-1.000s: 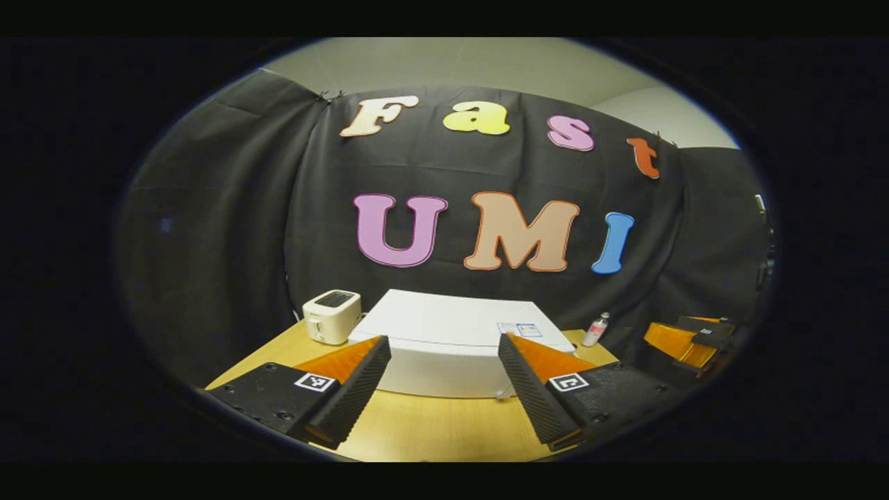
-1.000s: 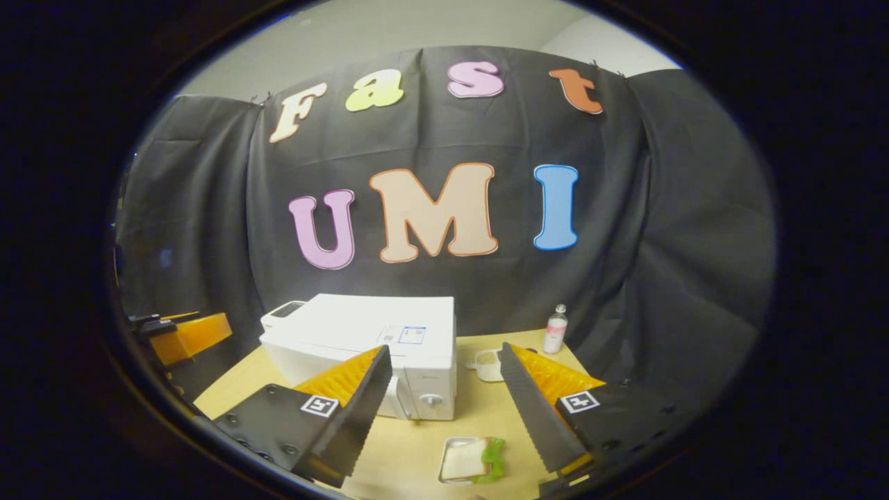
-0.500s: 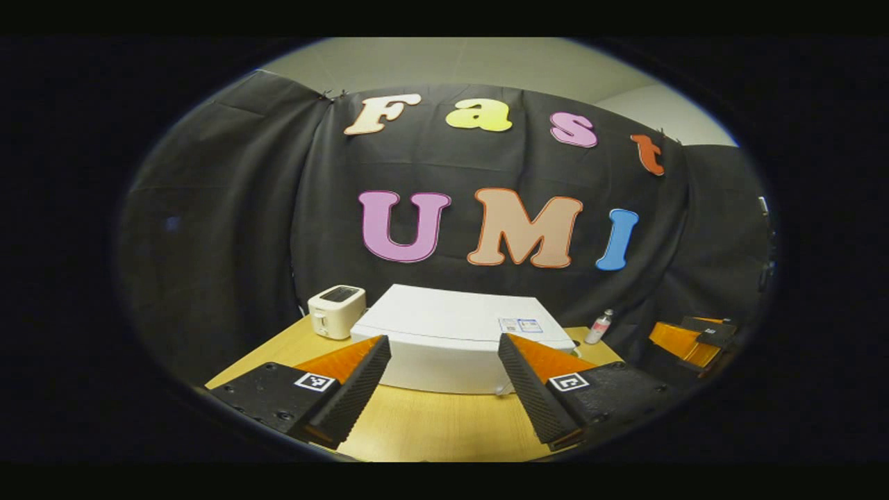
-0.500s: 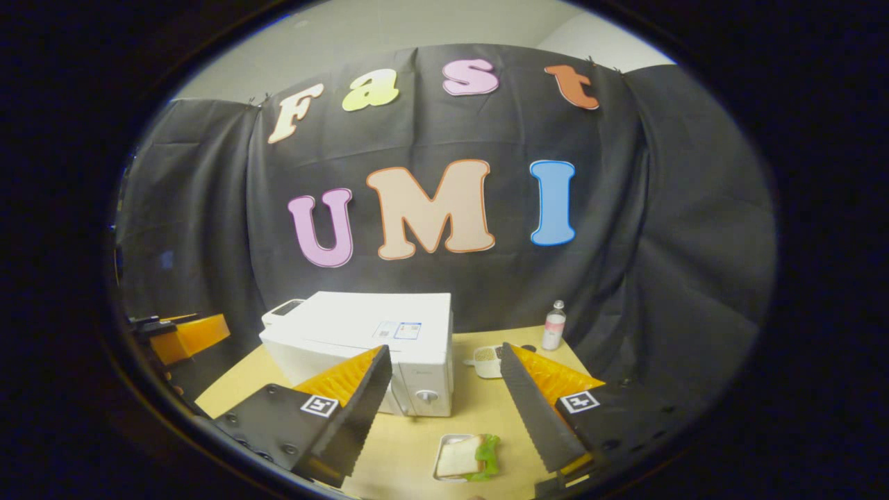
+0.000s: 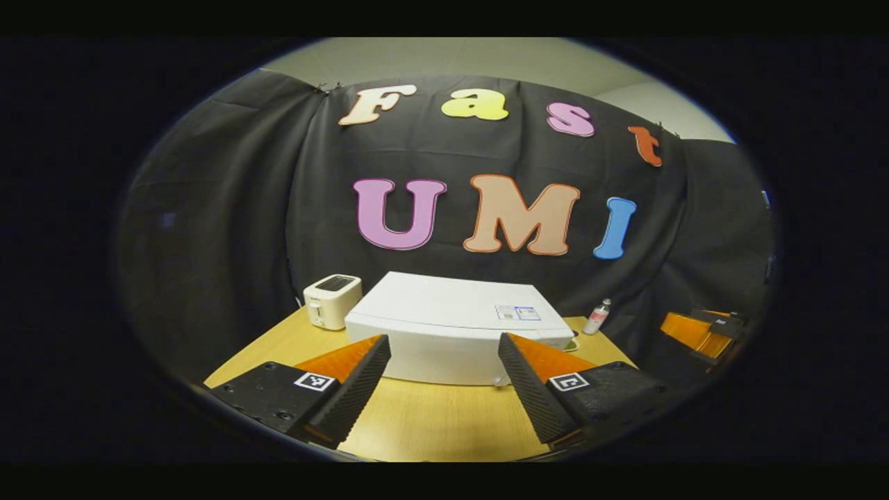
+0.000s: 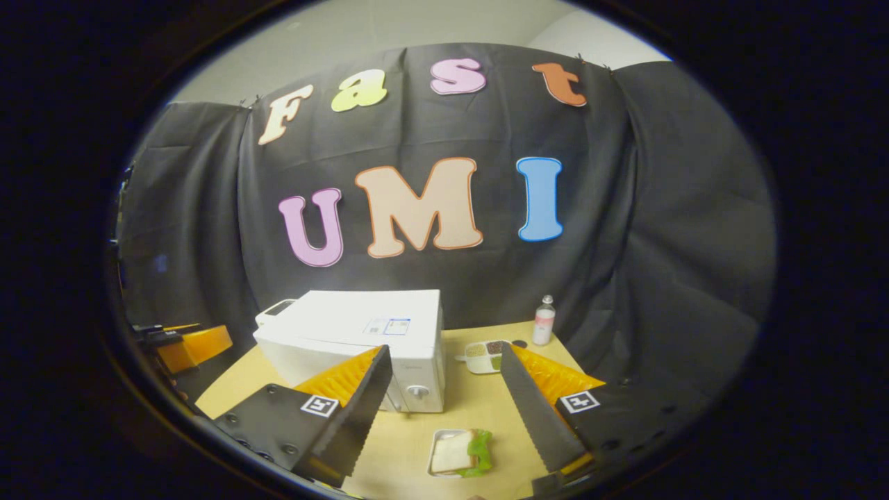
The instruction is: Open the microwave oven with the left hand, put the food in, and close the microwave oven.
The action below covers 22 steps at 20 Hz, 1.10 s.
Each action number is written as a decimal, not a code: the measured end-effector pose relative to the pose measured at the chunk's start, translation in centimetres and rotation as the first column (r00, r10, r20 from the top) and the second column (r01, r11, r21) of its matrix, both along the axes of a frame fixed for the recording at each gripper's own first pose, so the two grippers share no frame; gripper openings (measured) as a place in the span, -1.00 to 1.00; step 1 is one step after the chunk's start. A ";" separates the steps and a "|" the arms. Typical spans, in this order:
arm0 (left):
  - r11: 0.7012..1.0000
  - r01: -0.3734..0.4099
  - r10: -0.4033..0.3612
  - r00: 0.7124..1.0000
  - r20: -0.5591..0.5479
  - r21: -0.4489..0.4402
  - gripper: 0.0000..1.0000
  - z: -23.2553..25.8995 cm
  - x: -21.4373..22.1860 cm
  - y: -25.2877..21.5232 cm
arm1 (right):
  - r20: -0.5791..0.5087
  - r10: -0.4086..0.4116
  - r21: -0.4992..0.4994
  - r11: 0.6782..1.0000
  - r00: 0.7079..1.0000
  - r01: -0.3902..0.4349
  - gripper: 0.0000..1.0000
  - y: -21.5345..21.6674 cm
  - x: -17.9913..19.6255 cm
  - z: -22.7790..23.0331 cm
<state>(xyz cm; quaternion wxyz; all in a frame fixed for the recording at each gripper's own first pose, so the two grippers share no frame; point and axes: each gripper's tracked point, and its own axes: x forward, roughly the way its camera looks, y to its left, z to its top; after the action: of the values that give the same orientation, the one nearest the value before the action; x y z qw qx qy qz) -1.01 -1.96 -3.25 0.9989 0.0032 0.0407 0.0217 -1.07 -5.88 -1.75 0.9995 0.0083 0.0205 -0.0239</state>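
Microwave oven (image 5: pixel 451 340) closed, mid-table (image 5: pixel 430 423); food tray (image 6: pixel 458 453) in front of it. Left hand-held gripper (image 5: pixel 444 389) and right hand-held gripper (image 6: pixel 444 410) spread, empty. Approach door edge squarely; pull slowly along hinge arc.

In the left gripper view the microwave oven (image 5: pixel 451 326) hides its own door behind its top. The other gripper (image 5: pixel 701 330) is cut off at the right edge — its jaws unreadable. The bottle (image 6: pixel 544 321) label is too small.
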 end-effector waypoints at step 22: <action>0.962 0.273 -0.246 0.853 -0.460 -0.008 0.94 -21.9 11.0 -9.0 | -0.066 -0.257 0.040 0.965 0.964 0.259 0.87 -6.4 -5.5 -3.6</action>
<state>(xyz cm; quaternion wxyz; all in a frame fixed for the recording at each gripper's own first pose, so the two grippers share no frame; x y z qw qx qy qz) 10.01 -11.01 -25.16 0.9544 0.0426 0.2730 -0.1134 -6.52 -12.30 -5.30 0.9863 0.0343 0.0497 -0.1536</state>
